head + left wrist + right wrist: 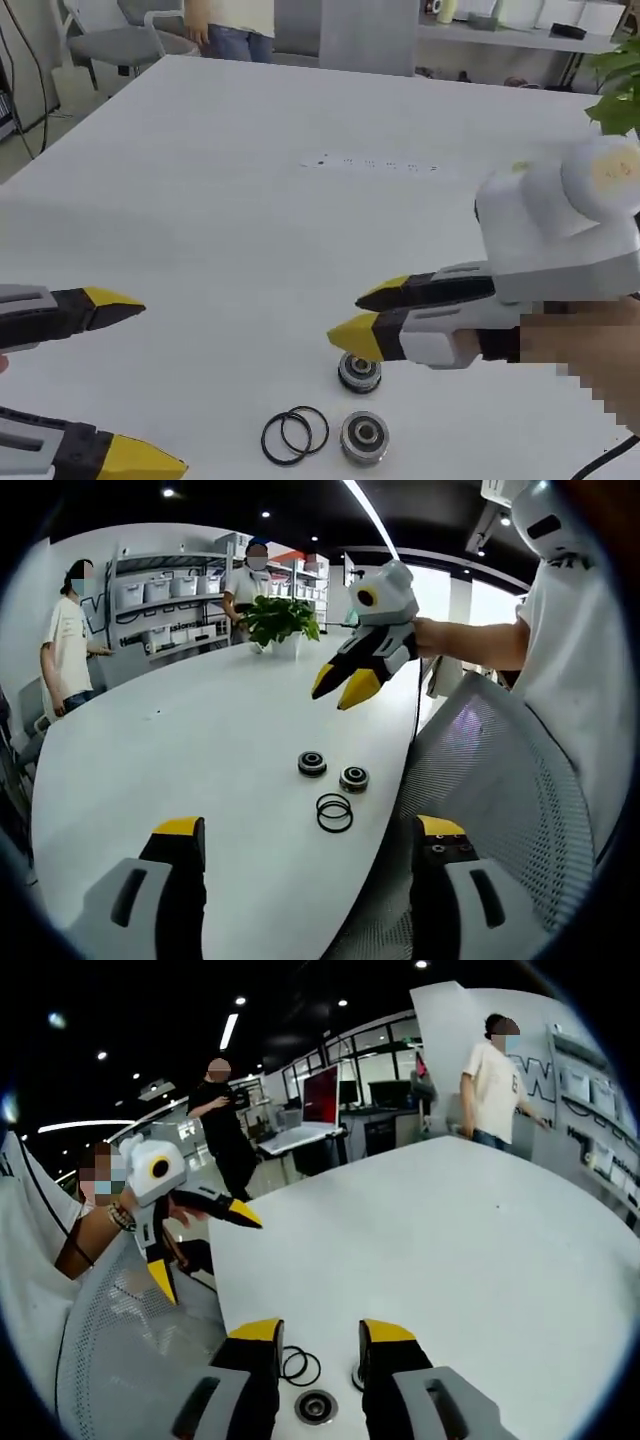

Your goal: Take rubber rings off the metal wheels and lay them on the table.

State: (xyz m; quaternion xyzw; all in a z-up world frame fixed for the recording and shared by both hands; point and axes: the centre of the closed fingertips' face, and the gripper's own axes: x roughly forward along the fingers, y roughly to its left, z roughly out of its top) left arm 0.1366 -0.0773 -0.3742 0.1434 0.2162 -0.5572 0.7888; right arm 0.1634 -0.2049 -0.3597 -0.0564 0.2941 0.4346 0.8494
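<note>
1. The white table [250,200] carries all the parts near its front edge.
2. The right gripper [347,317], jaws slightly apart and empty, hovers over the farther wheel [359,371].
3. The left gripper [160,388] has its jaws wide and empty.
4. The nearer wheel [364,438] lies flat, hole up.
5. Two rings [295,434] lie flat and overlapping, just beside it.
</note>
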